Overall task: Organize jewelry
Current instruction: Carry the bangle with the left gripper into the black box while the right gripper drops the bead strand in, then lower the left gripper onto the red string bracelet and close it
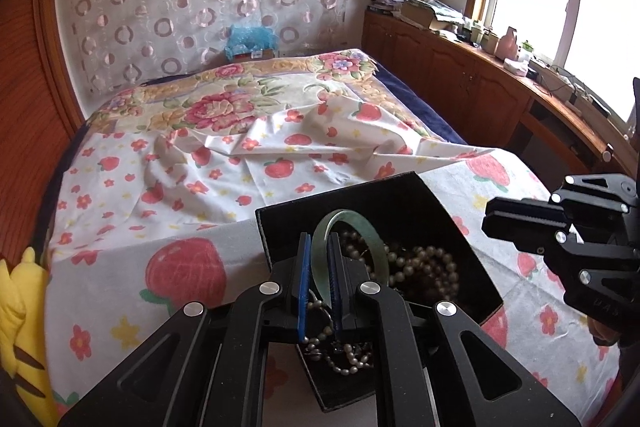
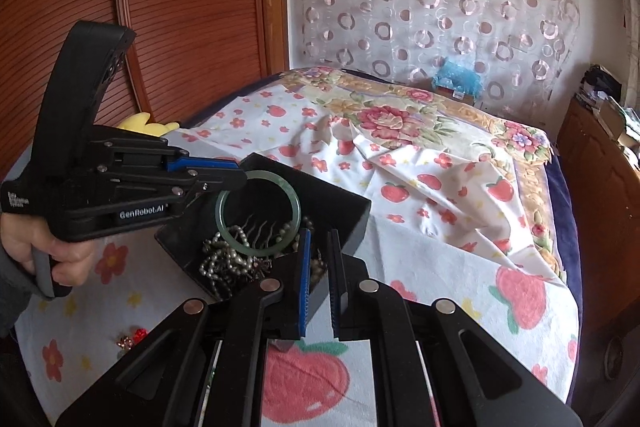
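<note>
A black open box sits on the strawberry-print bed sheet and holds pearl necklaces. My left gripper is shut on a green jade bangle and holds it upright over the box. In the right wrist view the bangle hangs from the left gripper above the box, with a hair comb and pearls beneath. My right gripper is nearly closed and empty, just right of the box; it also shows in the left wrist view.
A small red trinket lies on the sheet left of the box. A yellow plush toy sits at the bed's left edge. A wooden cabinet with clutter runs along the window side. A rumpled sheet fold lies behind the box.
</note>
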Demonstrator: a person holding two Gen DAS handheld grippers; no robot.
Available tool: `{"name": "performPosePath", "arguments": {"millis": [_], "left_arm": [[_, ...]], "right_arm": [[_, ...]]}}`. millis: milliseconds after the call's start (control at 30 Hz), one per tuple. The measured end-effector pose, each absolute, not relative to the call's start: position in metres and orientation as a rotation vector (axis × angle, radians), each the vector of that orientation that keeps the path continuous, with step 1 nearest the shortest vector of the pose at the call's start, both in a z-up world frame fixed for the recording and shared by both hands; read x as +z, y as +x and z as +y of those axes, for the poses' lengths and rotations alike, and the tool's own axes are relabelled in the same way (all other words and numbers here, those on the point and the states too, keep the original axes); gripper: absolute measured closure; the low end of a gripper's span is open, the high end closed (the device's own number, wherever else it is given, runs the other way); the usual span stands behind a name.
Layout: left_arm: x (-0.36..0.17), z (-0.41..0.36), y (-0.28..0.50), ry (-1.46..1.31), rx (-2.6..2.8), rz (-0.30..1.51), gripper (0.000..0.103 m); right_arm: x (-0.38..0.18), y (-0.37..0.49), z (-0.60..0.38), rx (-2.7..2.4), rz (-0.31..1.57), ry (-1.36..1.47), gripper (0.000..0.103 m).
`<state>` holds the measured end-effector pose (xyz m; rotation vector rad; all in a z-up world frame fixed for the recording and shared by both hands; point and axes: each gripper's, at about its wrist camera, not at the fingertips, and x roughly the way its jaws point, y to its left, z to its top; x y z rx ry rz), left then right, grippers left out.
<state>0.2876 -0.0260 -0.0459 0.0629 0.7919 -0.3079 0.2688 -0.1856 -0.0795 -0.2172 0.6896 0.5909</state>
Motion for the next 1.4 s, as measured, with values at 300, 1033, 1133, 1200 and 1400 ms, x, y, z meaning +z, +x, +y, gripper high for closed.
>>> {"name": "performPosePath", "arguments": {"millis": [300, 1033, 1133, 1200, 1400], "left_arm": [[-0.032, -0.027, 0.264, 0.069, -0.312, 0.756, 0.083], [-0.071, -0.019, 0.160, 0.094, -0.336, 0.828, 0.070], [-0.078, -0.021, 0.154, 0.088, -0.345, 0.854, 0.069], [-0.083, -0.023, 0.151, 0.086, -0.349, 0.872, 0.069], [-0.096, -0.030, 0.151, 0.104, -0.356, 0.904, 0.069]], "right_arm": [[-0.083, 0.250, -0.194, 0.577, 0.687, -0.201, 0.093], [-0.128, 0.172, -0.198, 0.551, 0.770, -0.208, 0.078], [-0.129, 0.161, -0.204, 0.542, 0.771, -0.199, 0.078], [-0.129, 0.154, -0.208, 0.541, 0.776, -0.189, 0.078], [-0.130, 0.146, -0.221, 0.529, 0.776, -0.173, 0.078]]}}
